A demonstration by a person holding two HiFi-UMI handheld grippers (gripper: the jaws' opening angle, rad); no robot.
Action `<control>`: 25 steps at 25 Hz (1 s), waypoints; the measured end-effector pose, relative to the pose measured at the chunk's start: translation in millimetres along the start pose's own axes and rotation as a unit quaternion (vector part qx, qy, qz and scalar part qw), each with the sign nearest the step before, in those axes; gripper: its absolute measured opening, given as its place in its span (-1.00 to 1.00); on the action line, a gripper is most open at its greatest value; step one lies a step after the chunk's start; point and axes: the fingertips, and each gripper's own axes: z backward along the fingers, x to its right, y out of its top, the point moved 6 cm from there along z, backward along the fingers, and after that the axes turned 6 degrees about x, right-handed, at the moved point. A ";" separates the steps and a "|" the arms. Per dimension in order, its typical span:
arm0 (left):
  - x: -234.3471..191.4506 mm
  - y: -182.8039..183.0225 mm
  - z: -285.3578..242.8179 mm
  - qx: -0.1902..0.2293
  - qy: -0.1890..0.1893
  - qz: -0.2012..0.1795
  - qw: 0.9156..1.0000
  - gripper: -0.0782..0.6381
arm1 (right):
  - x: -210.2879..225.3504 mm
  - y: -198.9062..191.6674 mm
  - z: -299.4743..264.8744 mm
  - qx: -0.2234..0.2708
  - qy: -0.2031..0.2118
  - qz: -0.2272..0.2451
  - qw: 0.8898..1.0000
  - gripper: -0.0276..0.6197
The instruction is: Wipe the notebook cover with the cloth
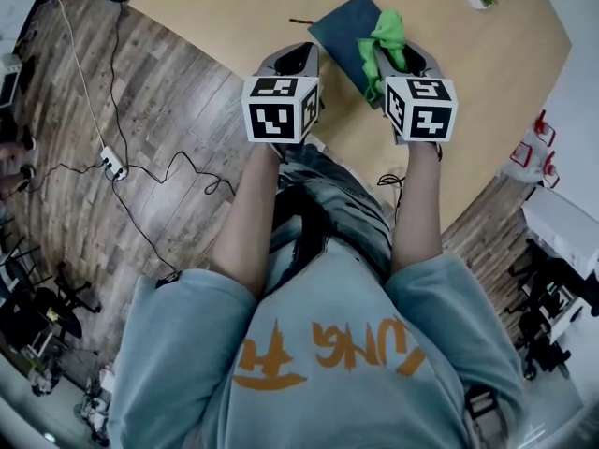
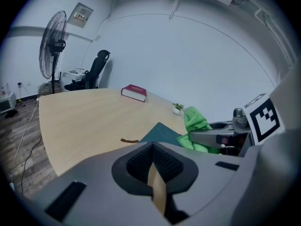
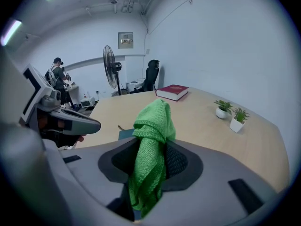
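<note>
My right gripper (image 3: 150, 161) pinches the green cloth (image 3: 153, 121) over the teal notebook (image 1: 339, 28), my left gripper (image 2: 154, 164) has its jaws pressed together and empty; wiping looks not yet begun.

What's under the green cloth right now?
The dark notebook on the table. The cloth, pinched in the right gripper, hangs over its right part. The cover beneath cloth and gripper is hidden, so contact can't be confirmed.

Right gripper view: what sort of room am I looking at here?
Most likely an office or lab workroom: a large wooden table, a black office chair by the far wall, and a standing fan near it.
</note>
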 end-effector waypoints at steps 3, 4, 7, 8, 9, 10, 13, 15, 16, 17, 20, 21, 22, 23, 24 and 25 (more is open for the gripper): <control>-17.7 7.8 0.5 0.008 0.017 0.010 1.000 -0.74 | -7.0 11.0 -18.2 0.002 0.015 0.005 1.000 -0.51; -22.5 9.7 0.4 0.010 0.021 0.015 1.000 -0.74 | -9.2 13.5 -24.1 0.002 0.020 0.005 1.000 -0.51; -33.4 15.0 -1.6 0.012 0.025 0.024 0.999 -0.74 | -14.7 20.4 -41.3 -0.002 0.031 0.011 0.999 -0.51; -36.7 16.6 -2.7 0.011 0.027 0.025 0.999 -0.74 | -16.3 22.8 -46.4 -0.003 0.035 0.013 0.999 -0.51; -40.0 18.1 -3.8 0.011 0.030 0.027 0.999 -0.74 | -17.8 25.1 -51.2 -0.004 0.038 0.015 0.999 -0.51; -43.4 19.4 -5.0 0.011 0.033 0.029 0.999 -0.74 | -19.1 27.3 -55.7 -0.005 0.041 0.017 0.999 -0.51; -52.1 23.4 -10.4 0.010 0.040 0.038 0.998 -0.74 | -20.9 32.4 -69.5 -0.011 0.050 0.024 0.998 -0.51; -56.2 25.8 -14.9 0.009 0.042 0.041 0.998 -0.74 | -20.6 34.4 -78.6 -0.015 0.055 0.028 0.998 -0.51; -58.3 26.7 -16.7 0.009 0.044 0.042 0.998 -0.74 | -20.6 35.1 -82.8 -0.016 0.057 0.029 0.998 -0.51; -60.6 27.5 -18.1 0.009 0.045 0.044 0.998 -0.74 | -20.8 35.8 -86.9 -0.018 0.059 0.030 0.998 -0.51; -69.3 28.4 -21.1 0.009 0.051 0.058 0.997 -0.74 | -22.3 36.8 -98.8 -0.024 0.065 0.034 0.997 -0.51; -72.6 28.4 -21.5 0.009 0.054 0.063 0.997 -0.74 | -23.2 36.5 -102.6 -0.026 0.068 0.035 0.997 -0.51; -75.6 28.3 -21.7 0.007 0.058 0.064 0.996 -0.74 | -24.1 35.6 -106.0 -0.030 0.071 0.037 0.996 -0.51; -77.8 28.2 -22.1 0.004 0.063 0.057 0.996 -0.74 | -25.0 34.4 -109.3 -0.033 0.073 0.038 0.996 -0.51; -79.1 28.2 -22.8 -0.001 0.068 0.046 0.997 -0.74 | -25.5 32.8 -112.2 -0.037 0.075 0.041 0.996 -0.51; -79.8 28.0 -23.7 -0.006 0.070 0.035 0.997 -0.74 | -26.0 30.9 -114.9 -0.042 0.076 0.044 0.995 -0.51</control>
